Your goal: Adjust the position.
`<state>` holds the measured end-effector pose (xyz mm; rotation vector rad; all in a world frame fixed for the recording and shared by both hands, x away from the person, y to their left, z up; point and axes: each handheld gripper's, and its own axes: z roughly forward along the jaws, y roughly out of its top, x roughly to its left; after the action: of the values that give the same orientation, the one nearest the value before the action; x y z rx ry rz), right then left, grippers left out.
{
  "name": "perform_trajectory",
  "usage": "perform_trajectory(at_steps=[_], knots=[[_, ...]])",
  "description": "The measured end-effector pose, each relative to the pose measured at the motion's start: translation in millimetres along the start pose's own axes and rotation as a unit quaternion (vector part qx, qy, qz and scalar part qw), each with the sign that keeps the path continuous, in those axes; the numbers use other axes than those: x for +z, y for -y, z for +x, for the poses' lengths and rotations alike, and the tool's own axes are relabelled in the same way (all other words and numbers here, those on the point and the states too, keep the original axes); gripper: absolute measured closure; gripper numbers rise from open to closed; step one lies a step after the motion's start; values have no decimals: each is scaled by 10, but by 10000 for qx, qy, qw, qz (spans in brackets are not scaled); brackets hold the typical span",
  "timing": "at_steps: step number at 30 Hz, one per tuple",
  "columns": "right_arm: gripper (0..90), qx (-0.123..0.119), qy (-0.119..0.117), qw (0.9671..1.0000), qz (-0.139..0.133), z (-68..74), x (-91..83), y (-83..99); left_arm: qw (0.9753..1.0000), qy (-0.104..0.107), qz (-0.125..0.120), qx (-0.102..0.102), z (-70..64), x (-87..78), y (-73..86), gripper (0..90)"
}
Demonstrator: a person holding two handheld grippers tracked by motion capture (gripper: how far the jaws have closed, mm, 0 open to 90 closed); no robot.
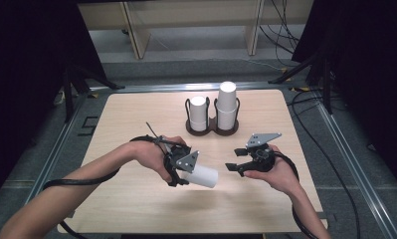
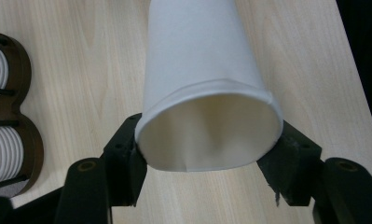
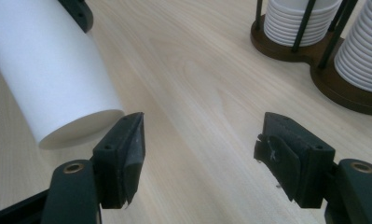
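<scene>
High view: left tool [image 1: 182, 172] clamps a white paper cup [image 1: 202, 175] by its rim end, cup lying sideways above the worktop [image 1: 136, 199], closed base pointing toward the right tool [image 1: 234, 167]; left gripper view: both jaws press the cup's open mouth from either side, rim squashed slightly oval, cup [image 2: 202, 88] pointing away over the wood; right tool sits spread wide with nothing between its jaws, near the cup base but apart from it; right gripper view: cup base [image 3: 53, 79] at upper left, just beyond the left jaw, not touching; dark wooden cup holder [image 1: 212, 128] stands at the worktop's far middle, two stacks of white cups in it, right stack [image 1: 227, 105] taller than left stack [image 1: 199, 112]
</scene>
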<state>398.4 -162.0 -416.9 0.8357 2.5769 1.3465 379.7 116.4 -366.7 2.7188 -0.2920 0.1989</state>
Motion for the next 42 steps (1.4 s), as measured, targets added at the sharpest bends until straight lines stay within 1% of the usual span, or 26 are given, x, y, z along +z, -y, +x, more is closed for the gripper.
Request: perform_trajectory(at_steps=[1, 4, 5, 7, 10, 11, 15, 16, 17, 19, 20, 21, 22, 25, 27, 28, 29, 32, 33, 34, 35, 36, 37, 39, 40, 42], knots=[[318, -141, -7, 9999, 11, -3, 2, -9, 10000, 17, 32, 8, 2, 3, -2, 371], [318, -184, -53, 9998, 26, 33, 4, -27, 9999, 42, 122, -17, 7, 7, -9, 371], [318, -24, -82, 9999, 89, 67, -2, -30, 9999, 48, 138, -22, 9, 8, -11, 371], [318, -284, -107, 9995, 44, 53, 10, -43, 9998, 72, 198, -41, 15, 8, -17, 372], [318, -363, -129, 9993, 30, 82, 16, -63, 9997, 74, 229, -65, 30, 7, -27, 372], [318, -258, -176, 9995, 81, 106, 13, -66, 9996, 76, 251, -65, 36, 6, -30, 372], [318, -531, -258, 9982, 85, 145, 47, -86, 9994, 102, 328, -104, 48, 15, -31, 372], [318, -491, -297, 9983, 105, 162, 51, -88, 9989, 110, 455, 12, 67, 6, -34, 372], [318, -582, -290, 9978, 123, 168, 60, -93, 9992, 120, 378, -108, 53, 21, -30, 372], [318, -664, -362, 9970, 137, 198, 79, -107, 9989, 136, 437, -108, 58, 20, -35, 372], [318, -633, -392, 9971, 151, 212, 82, -112, 9988, 146, 460, -111, 60, 18, -38, 372], [317, -697, -376, 9968, 137, 220, 88, -121, 9983, 155, 565, 4, 77, 7, -44, 372], [318, -693, -439, 9965, 138, 235, 99, -130, 9981, 170, 592, 3, 78, 10, -47, 372], [318, -798, -491, 9955, 160, 293, 121, -160, 9974, 202, 685, 32, 78, 24, -55, 373], [318, -939, -501, 9942, 163, 313, 131, -185, 9980, 224, 571, -118, 62, 42, -58, 373], [318, -938, -524, 9941, 151, 335, 139, -195, 9979, 237, 593, -115, 64, 42, -64, 373], [318, -962, -574, 9936, 150, 349, 147, -208, 9972, 248, 710, 18, 84, 32, -73, 373], [317, -1154, -625, 9912, 151, 401, 179, -242, 9969, 262, 738, 28, 90, 37, -84, 373], [317, -1140, -663, 9911, 158, 418, 189, -245, 9969, 268, 742, 29, 92, 38, -88, 374], [318, -1145, -687, 9909, 155, 437, 197, -252, 9977, 268, 615, -136, 71, 54, -85, 373], [317, -1256, -697, 9896, 115, 441, 207, -264, 9968, 267, 759, 24, 92, 42, -92, 374], [317, -1255, -719, 9894, 118, 456, 209, -271, 9967, 274, 767, 32, 93, 47, -93, 374], [317, -1266, -729, 9892, 112, 470, 213, -277, 9973, 281, 676, -91, 76, 63, -89, 374], [317, -1245, -790, 9890, 106, 498, 224, -287, 9971, 296, 692, -96, 79, 65, -91, 374], [317, -1265, -829, 9884, 139, 512, 227, -293, 9964, 298, 797, 35, 99, 54, -96, 374], [318, -1277, -851, 9880, 168, 535, 243, -298, 9961, 294, 829, 54, 103, 56, -97, 374]])
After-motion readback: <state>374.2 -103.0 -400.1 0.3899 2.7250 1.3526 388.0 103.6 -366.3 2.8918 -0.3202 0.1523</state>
